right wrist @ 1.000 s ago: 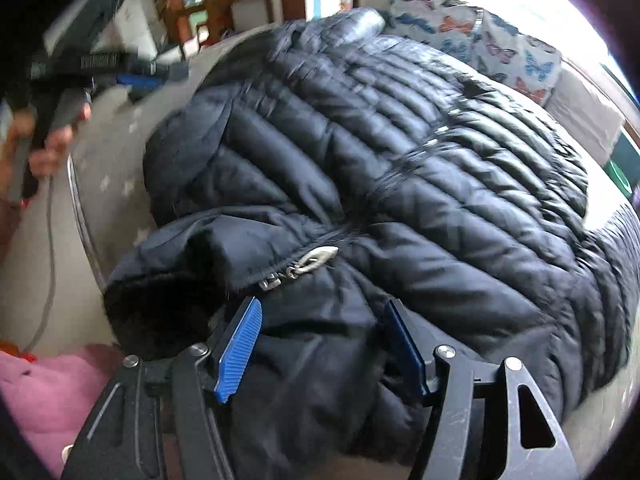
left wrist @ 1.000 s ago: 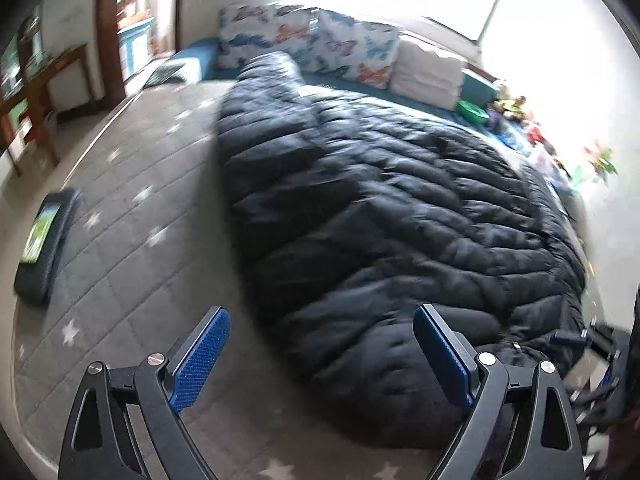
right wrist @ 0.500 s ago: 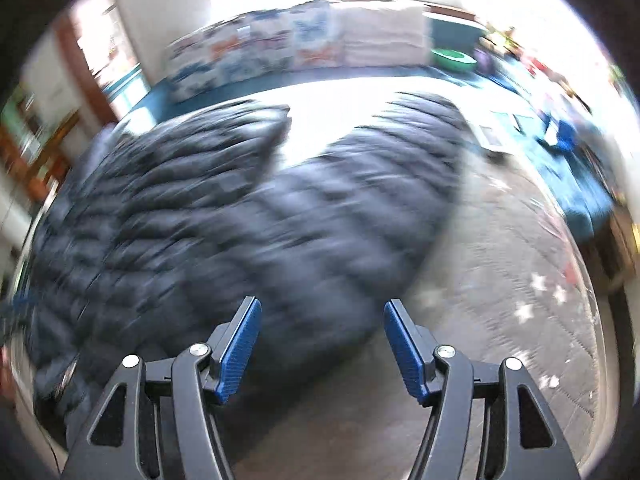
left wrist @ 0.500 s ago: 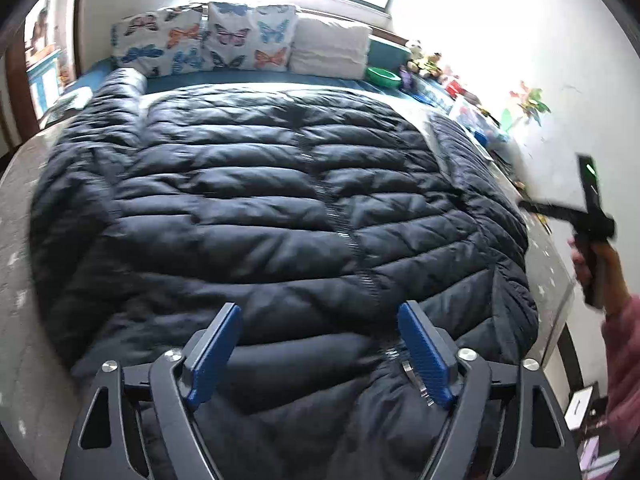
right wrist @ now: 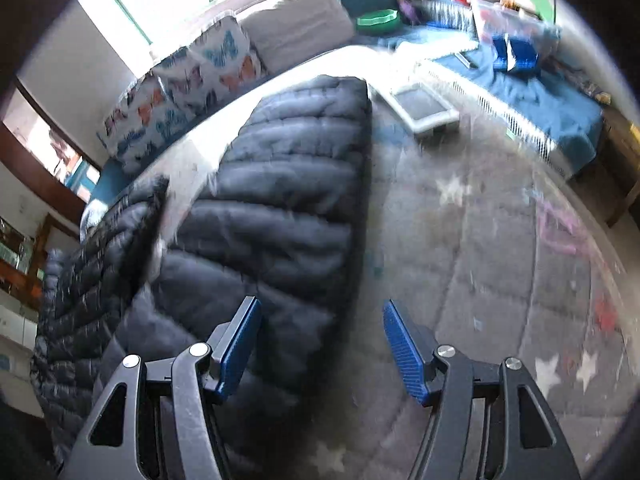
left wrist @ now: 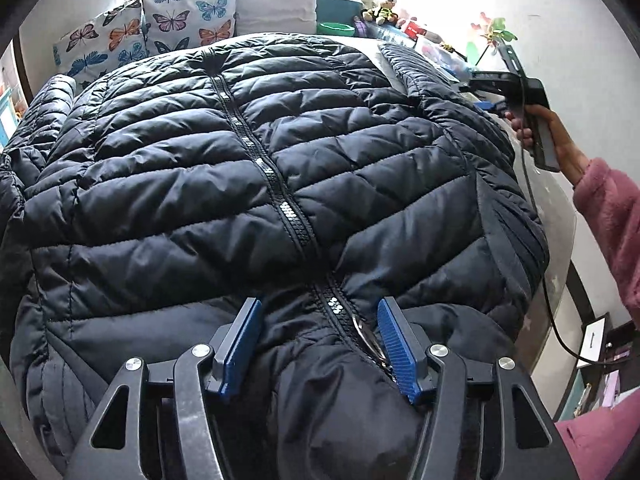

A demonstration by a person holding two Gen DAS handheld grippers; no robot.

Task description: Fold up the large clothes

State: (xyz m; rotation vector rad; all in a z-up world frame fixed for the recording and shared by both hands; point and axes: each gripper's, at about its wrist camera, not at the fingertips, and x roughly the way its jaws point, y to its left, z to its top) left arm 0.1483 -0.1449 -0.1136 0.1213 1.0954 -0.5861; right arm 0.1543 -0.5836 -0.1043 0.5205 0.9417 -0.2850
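Observation:
A large black quilted puffer jacket (left wrist: 248,168) lies front-up on a grey star-patterned bed, zipper (left wrist: 276,184) down its middle. My left gripper (left wrist: 318,342) is open, low over the collar end, its blue pads either side of the zipper pull (left wrist: 370,338). My right gripper (right wrist: 320,344) is open and empty above the jacket's right sleeve (right wrist: 288,208) and the bare bedcover. The right gripper also shows in the left wrist view (left wrist: 516,92), held in a hand at the jacket's far right side.
Butterfly-print pillows (left wrist: 160,28) and a white cushion (left wrist: 276,6) line the far end under a window. A green bowl (right wrist: 378,20), toys and a blue bench (right wrist: 532,92) stand along the right. A white tray (right wrist: 424,108) lies beyond the sleeve.
My left gripper swung from the jacket's left edge to the collar end and came lower over the zipper. My right gripper left the collar and swung right over the sleeve.

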